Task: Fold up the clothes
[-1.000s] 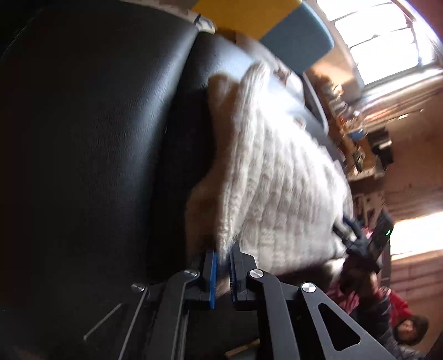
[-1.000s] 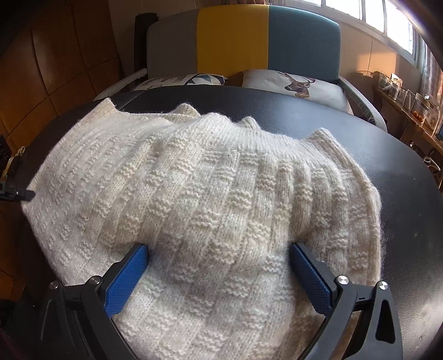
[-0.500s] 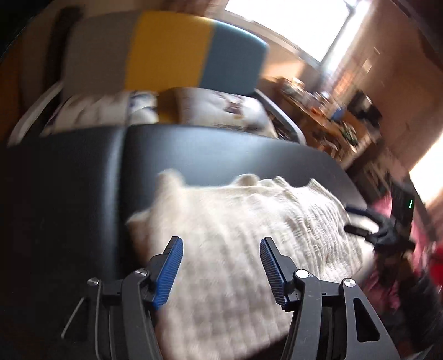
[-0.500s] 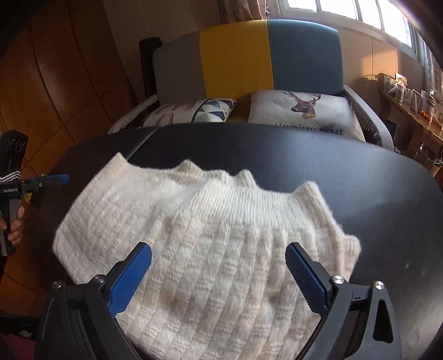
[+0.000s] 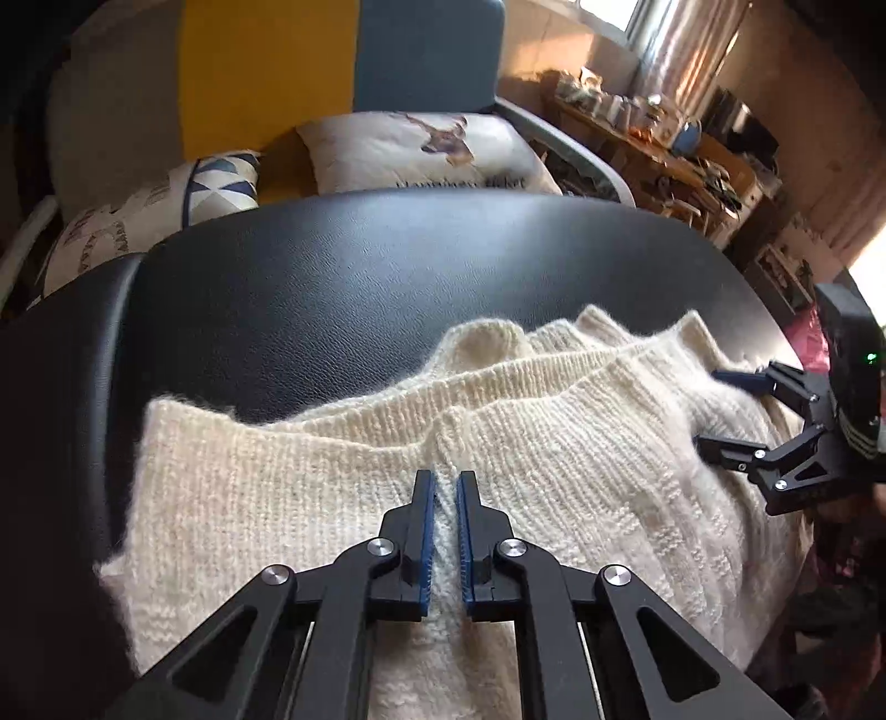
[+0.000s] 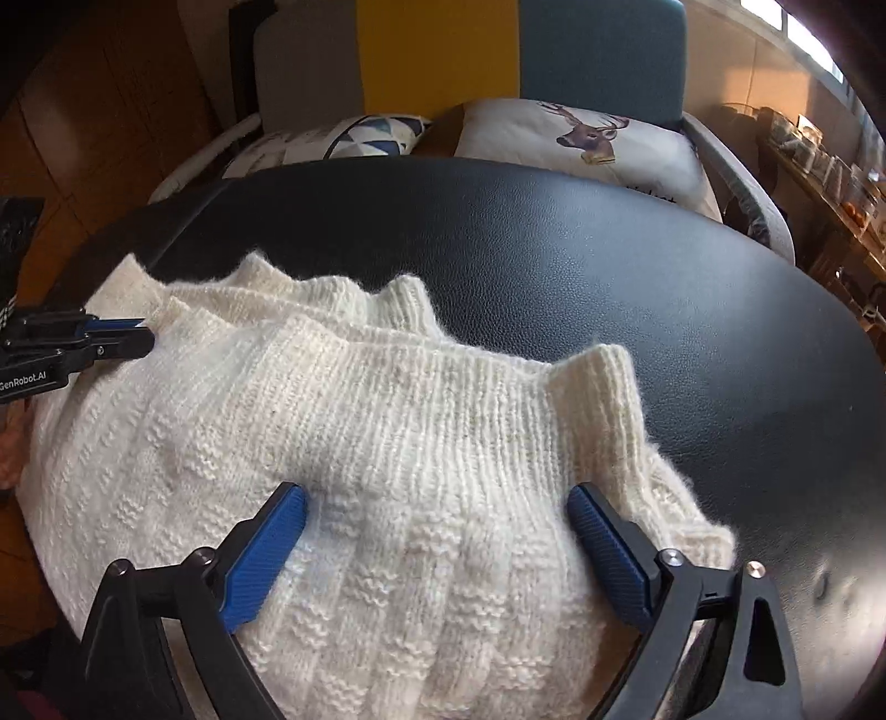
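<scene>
A cream knitted sweater [image 5: 554,443] lies folded in a bundle on the near part of a black leather-covered table [image 5: 360,266], its ribbed hem turned toward the far side. My left gripper [image 5: 444,479] is shut, with a thin ridge of knit pinched between its blue pads near the sweater's left end. From the right wrist view the sweater [image 6: 415,399] fills the foreground and the left gripper [image 6: 145,331] shows at its left corner. My right gripper [image 6: 434,495] stands wide open, its fingers resting on either side of the sweater's right half, and it appears again [image 5: 714,409] at the right.
Behind the table [image 6: 609,266] stands a sofa with a grey, yellow and blue back [image 6: 443,50], with a deer cushion [image 6: 587,133] and a triangle-patterned cushion [image 6: 354,138] on it. A wooden shelf with jars [image 5: 653,133] runs along the right wall. Bare black tabletop stretches beyond and right of the sweater.
Half a second ago my left gripper was open above the sweater; now it has shut on the knit. The right gripper stays open and has moved slightly closer over the sweater.
</scene>
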The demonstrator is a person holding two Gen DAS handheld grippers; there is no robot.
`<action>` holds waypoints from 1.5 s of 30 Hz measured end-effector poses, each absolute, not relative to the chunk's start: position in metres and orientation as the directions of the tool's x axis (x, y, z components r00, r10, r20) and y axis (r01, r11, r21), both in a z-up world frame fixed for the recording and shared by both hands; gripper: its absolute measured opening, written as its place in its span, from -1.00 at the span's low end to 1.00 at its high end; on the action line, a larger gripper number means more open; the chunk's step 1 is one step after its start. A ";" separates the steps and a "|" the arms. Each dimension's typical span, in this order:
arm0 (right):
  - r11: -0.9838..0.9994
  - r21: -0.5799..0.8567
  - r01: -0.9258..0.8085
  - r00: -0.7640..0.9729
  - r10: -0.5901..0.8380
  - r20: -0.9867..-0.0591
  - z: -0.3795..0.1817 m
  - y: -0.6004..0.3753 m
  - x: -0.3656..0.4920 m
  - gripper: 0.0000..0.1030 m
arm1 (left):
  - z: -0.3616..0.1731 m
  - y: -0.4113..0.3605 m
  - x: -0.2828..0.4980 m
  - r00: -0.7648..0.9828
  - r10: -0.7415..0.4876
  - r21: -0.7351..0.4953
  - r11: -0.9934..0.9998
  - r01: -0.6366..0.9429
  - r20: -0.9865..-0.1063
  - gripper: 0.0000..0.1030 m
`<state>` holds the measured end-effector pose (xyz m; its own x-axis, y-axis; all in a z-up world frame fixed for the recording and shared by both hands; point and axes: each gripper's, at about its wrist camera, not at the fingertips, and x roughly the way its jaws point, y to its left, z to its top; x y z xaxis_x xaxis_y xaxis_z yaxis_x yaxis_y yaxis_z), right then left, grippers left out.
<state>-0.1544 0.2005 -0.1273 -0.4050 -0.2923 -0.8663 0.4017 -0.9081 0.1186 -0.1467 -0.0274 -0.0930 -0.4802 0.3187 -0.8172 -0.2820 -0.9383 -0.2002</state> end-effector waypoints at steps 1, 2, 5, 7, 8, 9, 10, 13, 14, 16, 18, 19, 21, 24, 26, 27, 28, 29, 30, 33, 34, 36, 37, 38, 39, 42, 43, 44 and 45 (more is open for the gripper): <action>-0.905 0.117 0.409 -0.414 -0.298 -0.860 -0.124 0.199 -0.153 0.18 | -0.092 -0.030 -0.141 -0.507 0.323 -0.211 -0.940 -0.267 -0.799 -0.87; -0.904 0.095 0.418 -0.422 -0.285 -0.860 -0.120 0.196 -0.152 -0.14 | -0.090 -0.032 -0.137 -0.530 0.331 -0.226 -0.941 -0.254 -0.781 -0.87; -0.903 0.019 0.429 -0.465 -0.239 -0.853 -0.106 0.186 -0.153 -0.60 | -0.076 -0.032 -0.131 -0.615 0.329 -0.230 -0.944 -0.236 -0.716 -0.87; -0.920 -0.025 0.391 -0.505 -0.192 -0.842 -0.102 0.185 -0.162 -0.62 | -0.068 -0.032 -0.137 -0.652 0.308 -0.218 -0.951 -0.217 -0.693 -0.87; -0.931 -0.035 0.364 -0.512 -0.169 -0.842 -0.104 0.187 -0.167 -0.62 | -0.070 -0.032 -0.143 -0.654 0.284 -0.198 -0.959 -0.204 -0.701 -0.85; -0.939 -0.022 0.343 -0.487 -0.158 -0.859 -0.115 0.189 -0.172 -0.59 | -0.072 -0.031 -0.149 -0.656 0.260 -0.178 -0.965 -0.191 -0.709 -0.82; -0.947 -0.011 0.322 -0.462 -0.147 -0.875 -0.125 0.191 -0.176 -0.42 | -0.080 -0.030 -0.157 -0.634 0.246 -0.163 -0.969 -0.187 -0.733 -0.79; -0.954 0.047 0.296 -0.457 -0.185 -0.870 -0.124 0.204 -0.174 -0.35 | -0.110 -0.038 -0.166 -0.559 0.275 -0.218 -0.961 -0.168 -0.782 -0.69; -0.954 0.069 0.292 -0.463 -0.205 -0.862 -0.120 0.210 -0.171 -0.35 | -0.111 -0.042 -0.164 -0.554 0.288 -0.238 -0.958 -0.163 -0.781 -0.68; -0.952 0.114 0.284 -0.476 -0.243 -0.845 -0.113 0.220 -0.166 -0.36 | -0.101 -0.053 -0.159 -0.560 0.312 -0.277 -0.949 -0.149 -0.768 -0.64; -0.948 0.158 0.277 -0.490 -0.281 -0.825 -0.105 0.231 -0.161 -0.36 | -0.086 -0.066 -0.152 -0.592 0.321 -0.296 -0.944 -0.142 -0.740 -0.60; -0.945 0.181 0.274 -0.496 -0.300 -0.815 -0.102 0.236 -0.158 -0.36 | -0.078 -0.072 -0.146 -0.614 0.320 -0.289 -0.945 -0.154 -0.721 -0.57; -0.925 0.240 0.296 -0.480 -0.361 -0.800 -0.095 0.247 -0.151 -0.35 | -0.063 -0.080 -0.135 -0.667 0.283 -0.227 -0.959 -0.171 -0.690 -0.35; -0.903 0.261 0.341 -0.433 -0.397 -0.809 -0.097 0.250 -0.143 -0.36 | -0.069 -0.097 -0.134 -0.676 0.204 -0.163 -0.979 -0.125 -0.708 -0.16; -0.905 0.266 0.332 -0.409 -0.392 -0.824 -0.109 0.254 -0.145 -0.36 | -0.080 -0.109 -0.135 -0.657 0.157 -0.139 -0.987 -0.081 -0.737 -0.16; -0.918 0.259 0.301 -0.400 -0.368 -0.840 -0.119 0.259 -0.150 -0.36 | -0.092 -0.113 -0.137 -0.636 0.137 -0.129 -0.990 -0.060 -0.759 -0.16; -0.927 0.267 0.264 -0.398 -0.357 -0.845 -0.128 0.265 -0.154 -0.37 | -0.103 -0.117 -0.137 -0.618 0.116 -0.111 -0.993 -0.047 -0.778 -0.16; -0.922 0.321 0.214 -0.422 -0.384 -0.821 -0.132 0.276 -0.154 -0.39 | -0.108 -0.118 -0.135 -0.621 0.109 -0.105 -0.994 -0.043 -0.776 -0.16; -0.911 0.375 0.171 -0.442 -0.411 -0.798 -0.136 0.286 -0.153 -0.43 | -0.109 -0.119 -0.132 -0.637 0.112 -0.108 -0.993 -0.046 -0.763 -0.16; -0.882 0.445 0.153 -0.459 -0.462 -0.759 -0.141 0.300 -0.145 -0.50 | -0.108 -0.120 -0.129 -0.648 0.122 -0.127 -0.991 -0.039 -0.752 -0.16; -0.873 0.468 0.133 -0.455 -0.474 -0.754 -0.136 0.305 -0.141 -0.50 | -0.106 -0.121 -0.129 -0.641 0.126 -0.137 -0.990 -0.033 -0.757 -0.16; -0.855 0.509 0.103 -0.452 -0.496 -0.741 -0.123 0.315 -0.131 -0.45 | -0.094 -0.120 -0.123 -0.645 0.121 -0.132 -0.991 -0.031 -0.754 -0.16; -0.844 0.523 0.118 -0.462 -0.513 -0.724 -0.114 0.320 -0.120 -0.42 | -0.086 -0.120 -0.116 -0.658 0.118 -0.132 -0.991 -0.028 -0.743 -0.16; -0.817 0.561 0.132 -0.451 -0.553 -0.700 -0.110 0.327 -0.108 -0.34 | -0.078 -0.122 -0.108 -0.671 0.133 -0.151 -0.988 -0.032 -0.729 -0.16; -0.788 0.598 0.145 -0.440 -0.593 -0.675 -0.105 0.334 -0.095 -0.34 | -0.072 -0.124 -0.100 -0.674 0.165 -0.185 -0.982 -0.042 -0.721 -0.16; -0.720 0.675 0.160 -0.386 -0.675 -0.629 -0.105 0.352 -0.053 -0.30 | -0.062 -0.120 -0.078 -0.658 0.263 -0.278 -0.957 -0.084 -0.706 -0.14; -0.715 0.682 0.156 -0.367 -0.683 -0.632 -0.110 0.357 -0.041 -0.24 | -0.061 -0.114 -0.073 -0.643 0.295 -0.297 -0.949 -0.109 -0.707 -0.13; -0.711 0.687 0.151 -0.350 -0.688 -0.635 -0.115 0.362 -0.028 -0.19 | -0.059 -0.102 -0.070 -0.624 0.333 -0.314 -0.938 -0.145 -0.707 -0.13; -0.709 0.691 0.142 -0.338 -0.691 -0.640 -0.121 0.367 -0.017 -0.16 | -0.057 -0.089 -0.068 -0.603 0.373 -0.332 -0.925 -0.185 -0.705 -0.13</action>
